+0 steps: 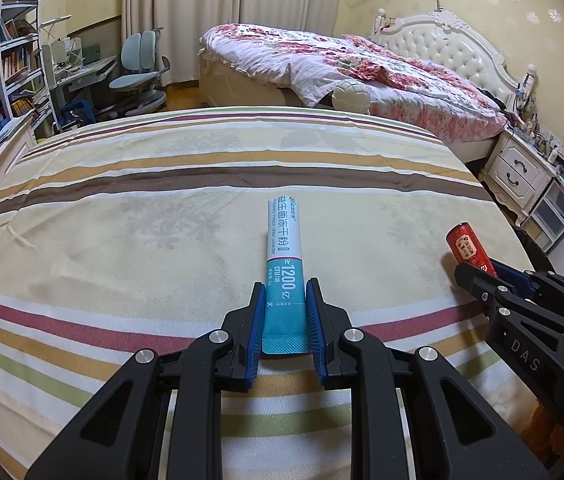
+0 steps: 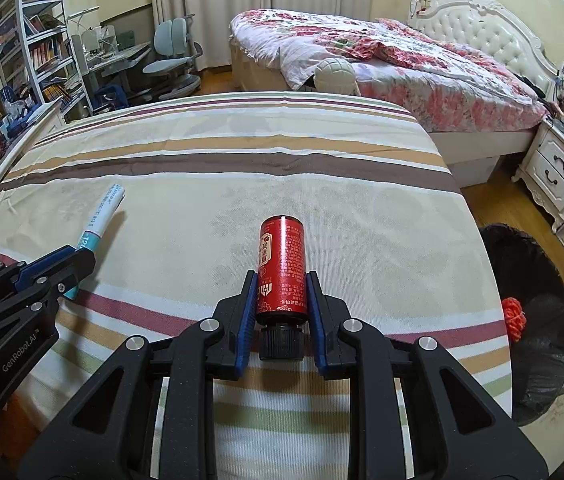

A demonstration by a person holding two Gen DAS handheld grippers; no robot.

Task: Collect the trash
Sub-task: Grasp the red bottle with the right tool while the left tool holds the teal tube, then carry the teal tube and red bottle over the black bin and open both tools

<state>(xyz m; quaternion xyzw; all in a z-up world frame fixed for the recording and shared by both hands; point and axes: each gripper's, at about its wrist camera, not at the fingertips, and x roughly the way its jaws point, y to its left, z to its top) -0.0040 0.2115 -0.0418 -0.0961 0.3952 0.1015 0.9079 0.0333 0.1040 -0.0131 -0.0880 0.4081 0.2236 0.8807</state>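
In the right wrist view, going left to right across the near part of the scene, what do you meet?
Left gripper shut on the white-and-teal sachet → right gripper shut on the red bottle → black-lined trash bin beside the striped bed.

A striped bed (image 1: pixel 201 184) filled the foreground. Beyond stood a floral bed (image 1: pixel 362 68), curtains (image 1: pixel 209 4) and bookshelf (image 2: pixel 37 40) — wallpaper (image 1: pixel 522 8) pale yellow.
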